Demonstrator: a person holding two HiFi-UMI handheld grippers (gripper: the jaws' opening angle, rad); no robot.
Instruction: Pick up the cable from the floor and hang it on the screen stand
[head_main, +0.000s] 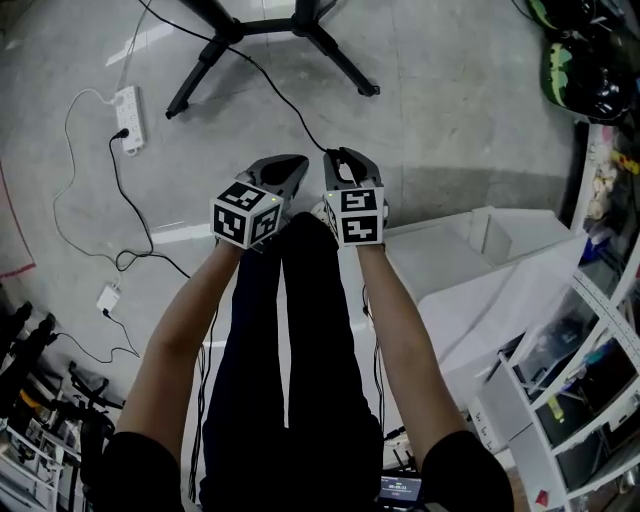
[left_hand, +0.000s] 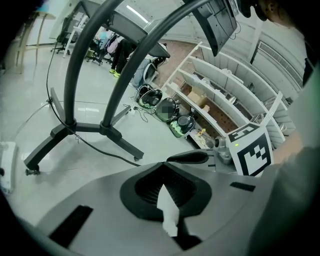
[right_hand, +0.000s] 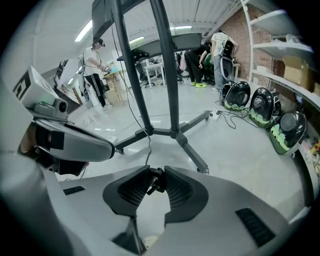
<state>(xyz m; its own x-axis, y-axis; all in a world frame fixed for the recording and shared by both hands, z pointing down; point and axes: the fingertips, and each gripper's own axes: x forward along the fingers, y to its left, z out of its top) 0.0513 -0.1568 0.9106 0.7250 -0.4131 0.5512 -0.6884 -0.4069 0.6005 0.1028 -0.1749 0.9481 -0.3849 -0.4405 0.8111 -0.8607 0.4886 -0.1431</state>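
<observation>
A thin black cable runs across the grey floor from the black screen stand's base to my right gripper. In the right gripper view the gripper is shut on the cable's black end, and the cable trails off toward the stand. My left gripper hangs just beside the right one. In its own view the left gripper is shut at the tips, with a white sliver showing between the pads that I cannot identify. The cable passes behind its jaw.
A white power strip and a white charger lie on the floor at the left with their own cords. White shelving and helmets line the right side. People stand far behind the stand.
</observation>
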